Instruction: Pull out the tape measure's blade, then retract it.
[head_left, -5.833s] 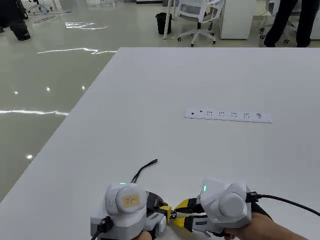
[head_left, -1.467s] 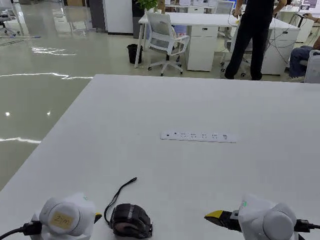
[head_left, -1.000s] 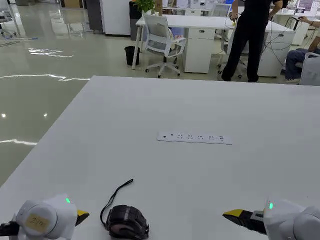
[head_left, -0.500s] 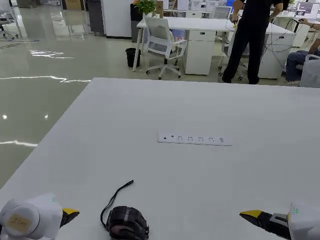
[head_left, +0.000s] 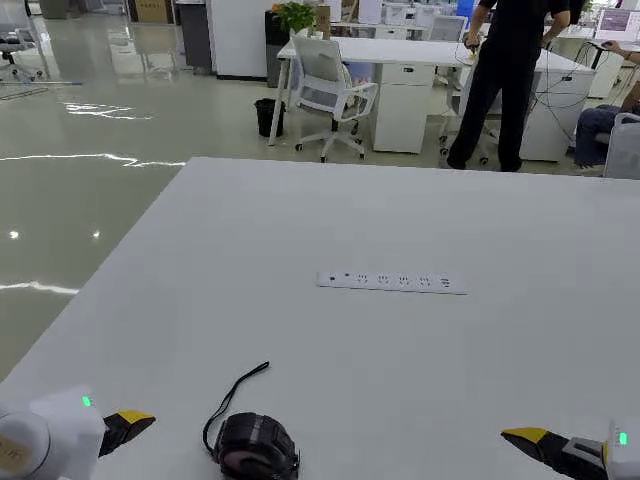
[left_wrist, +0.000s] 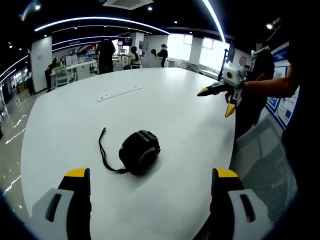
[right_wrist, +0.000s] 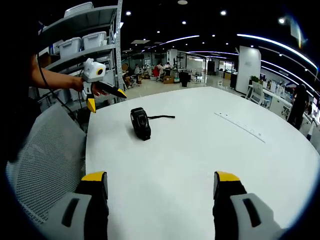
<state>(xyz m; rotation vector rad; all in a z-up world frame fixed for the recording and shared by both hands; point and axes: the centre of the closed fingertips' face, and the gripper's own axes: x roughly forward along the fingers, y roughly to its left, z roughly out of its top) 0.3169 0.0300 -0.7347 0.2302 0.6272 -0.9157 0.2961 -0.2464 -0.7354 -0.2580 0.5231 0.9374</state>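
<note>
— What's different from a few seconds ago?

— Both grippers were bunched together at the near edge, working the tape measure (head_left: 255, 447). Now it lies alone on the table (head_left: 300, 220), at the near edge toward the left, with its strap (head_left: 235, 395) trailing and no blade showing. The left gripper (right_wrist: 106, 100) and right gripper (left_wrist: 215, 103) have drawn apart to either side, jaws spread wide, holding nothing.

— So the job's finished?

— Looks it: blade back in, case let go.

— Anything in the way?

— No. A power strip (head_left: 392, 283) lies farther off, mid-table. A chair (head_left: 330, 95) and a standing person (head_left: 505, 70) are well beyond the far edge.
</note>
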